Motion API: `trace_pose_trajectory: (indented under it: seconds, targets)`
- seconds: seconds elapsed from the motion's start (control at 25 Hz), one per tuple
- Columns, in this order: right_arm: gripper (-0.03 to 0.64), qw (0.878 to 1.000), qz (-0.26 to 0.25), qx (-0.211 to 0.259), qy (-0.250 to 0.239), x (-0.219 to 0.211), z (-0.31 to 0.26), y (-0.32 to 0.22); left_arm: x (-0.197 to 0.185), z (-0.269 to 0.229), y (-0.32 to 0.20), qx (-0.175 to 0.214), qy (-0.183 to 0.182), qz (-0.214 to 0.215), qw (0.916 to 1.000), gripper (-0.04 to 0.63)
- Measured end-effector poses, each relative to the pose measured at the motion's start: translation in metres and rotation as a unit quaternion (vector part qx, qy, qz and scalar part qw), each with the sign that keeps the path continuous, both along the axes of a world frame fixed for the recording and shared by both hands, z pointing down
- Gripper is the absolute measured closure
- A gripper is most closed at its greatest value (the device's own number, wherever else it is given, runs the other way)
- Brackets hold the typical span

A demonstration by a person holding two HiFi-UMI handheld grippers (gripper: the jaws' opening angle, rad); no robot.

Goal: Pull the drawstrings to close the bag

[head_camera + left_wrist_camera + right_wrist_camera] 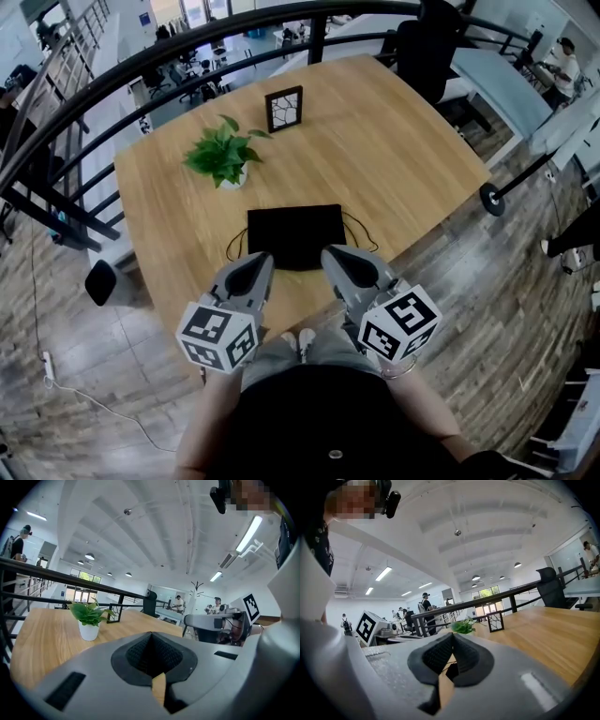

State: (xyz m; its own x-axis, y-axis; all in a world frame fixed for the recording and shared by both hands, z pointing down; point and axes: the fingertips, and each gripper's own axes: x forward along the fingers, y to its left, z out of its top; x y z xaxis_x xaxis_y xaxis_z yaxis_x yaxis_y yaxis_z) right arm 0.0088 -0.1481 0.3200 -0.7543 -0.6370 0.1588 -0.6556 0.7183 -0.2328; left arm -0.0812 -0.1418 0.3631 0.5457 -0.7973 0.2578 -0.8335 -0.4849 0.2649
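Head view: the black bag (pixel 296 230) lies flat on the worktop (pixel 394 141), with its drawstrings (pixel 232 247) slack in loops at either side. The left gripper (pixel 258 262) and right gripper (pixel 330 254) hover at its near edge.

Left gripper view: the fingers (pixel 140 654) are pressed together with nothing between them.

Right gripper view: the fingers (pixel 436 657) are likewise closed, with no cord clearly pinched.

The risk is that a pull with no cord caught would leave the bag open, and an uneven tug would drag it.

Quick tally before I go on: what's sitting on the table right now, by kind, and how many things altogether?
Black drawstring bag: 1
Potted plant: 1
Picture frame: 1
Total on the table: 3
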Motion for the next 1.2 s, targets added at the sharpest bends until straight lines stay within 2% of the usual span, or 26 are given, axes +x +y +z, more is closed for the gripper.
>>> trace_pose_trajectory:
  seconds: [0.36,1.2]
  targets:
    - [0.618,1.000,0.005,-0.002,0.021,0.005,0.007,-0.001,0.002,0.004,0.005,-0.004,-0.015,0.002,0.9999,0.580]
    - [0.618,0.999,-0.004,-0.023,0.042,0.011,0.025,0.006,0.000,0.014,0.015,-0.021,-0.018,0.001,0.9996,0.580]
